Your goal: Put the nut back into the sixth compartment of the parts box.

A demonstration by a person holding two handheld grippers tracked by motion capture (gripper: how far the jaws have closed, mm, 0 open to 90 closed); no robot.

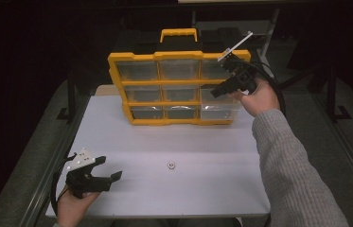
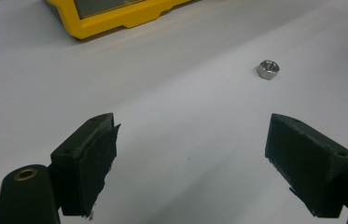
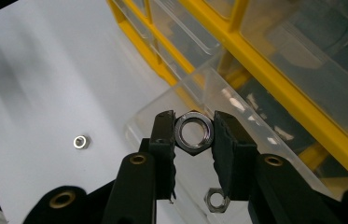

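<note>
My right gripper [image 3: 194, 122] is shut on a large steel hex nut [image 3: 194, 132], which sits upright between its pads. It hangs over a clear drawer [image 3: 162, 105] pulled out of the bottom right of the yellow organizer [image 1: 162, 81]. Another nut [image 3: 216, 199] lies inside that drawer. In the high view the right gripper [image 1: 216, 91] is at the organizer's right side. My left gripper [image 1: 110, 168] rests at the table's front left, jaws open with nothing between them [image 2: 192, 140]. A small hex nut [image 1: 170, 165] lies loose on the white table, ahead and to the right of the left gripper [image 2: 268, 69].
The organizer stands upright at the back of the white table [image 1: 131, 142], with a yellow carry handle [image 1: 178, 33] on top and several clear drawers shut. The floor around the table is dark. A grey-sleeved forearm [image 1: 287, 156] crosses the table's right side.
</note>
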